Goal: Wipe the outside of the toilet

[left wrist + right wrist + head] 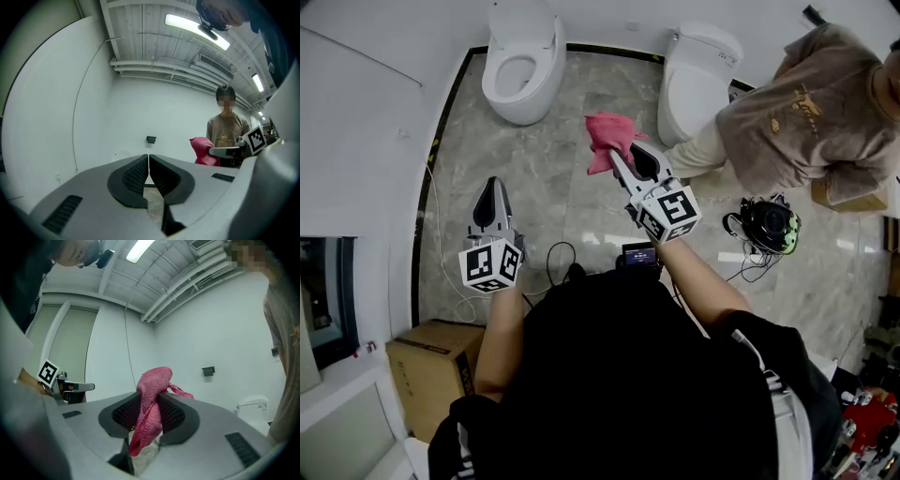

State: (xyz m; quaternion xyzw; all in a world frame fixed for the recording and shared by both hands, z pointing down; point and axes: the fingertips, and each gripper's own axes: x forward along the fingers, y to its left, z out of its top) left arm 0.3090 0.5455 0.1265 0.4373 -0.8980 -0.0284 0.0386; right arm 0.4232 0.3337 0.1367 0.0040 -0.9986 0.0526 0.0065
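Note:
Two white toilets stand against the far wall: one with its seat open at the left, one with its lid down at the right. My right gripper is shut on a pink cloth, held in the air in front of the closed toilet. The cloth bunches between the jaws and hangs down. My left gripper hovers lower left over the marble floor, shut with nothing in it; its jaws meet. The pink cloth shows to its right.
A person in a brown shirt stands at the right, close to the closed toilet. A black headset with cables lies on the floor. A cardboard box sits at the lower left. A thin white cable runs along the left wall.

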